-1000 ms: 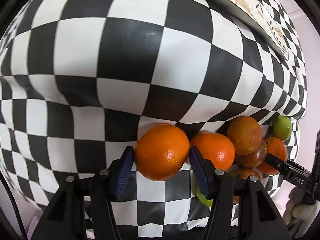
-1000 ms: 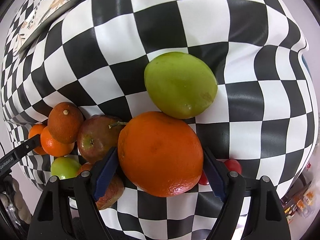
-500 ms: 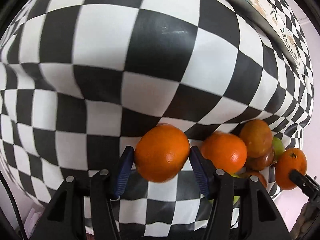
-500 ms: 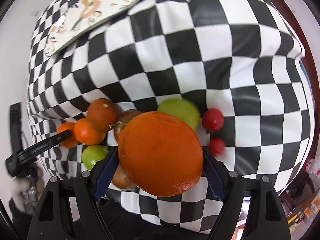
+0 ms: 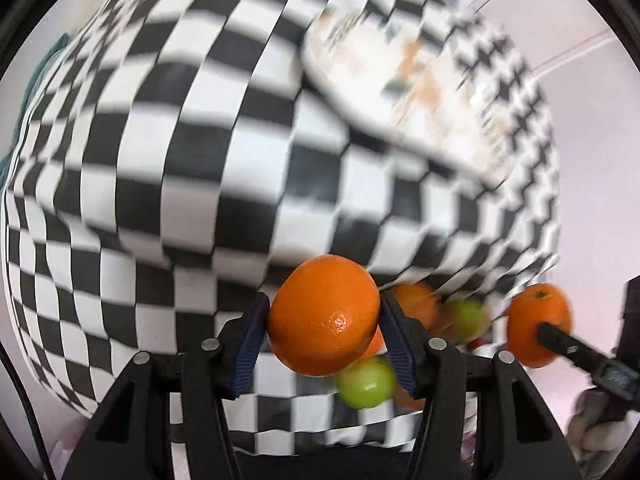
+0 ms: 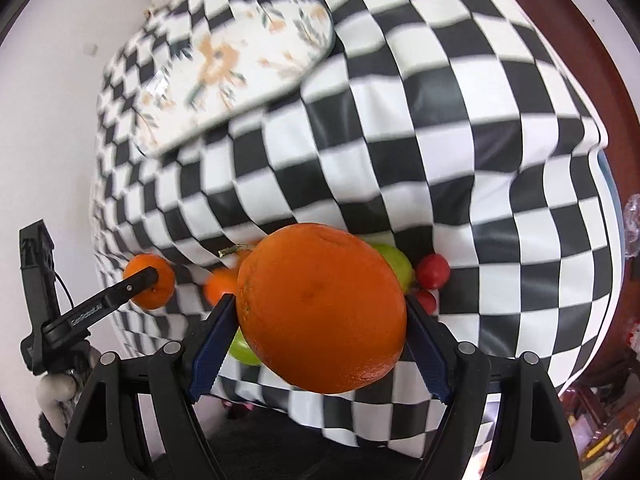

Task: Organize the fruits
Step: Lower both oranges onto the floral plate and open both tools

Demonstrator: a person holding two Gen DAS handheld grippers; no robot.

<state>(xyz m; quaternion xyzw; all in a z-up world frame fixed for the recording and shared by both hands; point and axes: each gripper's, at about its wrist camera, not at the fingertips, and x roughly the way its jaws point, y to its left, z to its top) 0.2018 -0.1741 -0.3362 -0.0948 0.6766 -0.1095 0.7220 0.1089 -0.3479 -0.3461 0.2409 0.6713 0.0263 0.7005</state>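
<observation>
My left gripper (image 5: 323, 330) is shut on a small orange (image 5: 324, 314) and holds it above the checkered table. My right gripper (image 6: 316, 322) is shut on a large orange (image 6: 322, 308), also held above the table. The right gripper with its orange (image 5: 538, 324) shows at the right of the left wrist view. The left gripper with its small orange (image 6: 150, 286) shows at the left of the right wrist view. Below lies the fruit pile: green fruits (image 5: 366, 384) (image 6: 394, 266), another orange (image 5: 416, 306) and small red fruits (image 6: 432, 270).
A floral oval plate (image 6: 236, 64) (image 5: 412, 92) lies at the far side of the black-and-white checkered tablecloth (image 6: 440, 120). The cloth hangs over the table's near edge. A wall stands behind the table.
Both grippers have risen and tilted up with their oranges. The fruit pile now looks smaller and lower, and the floral plate has come into fuller view.
</observation>
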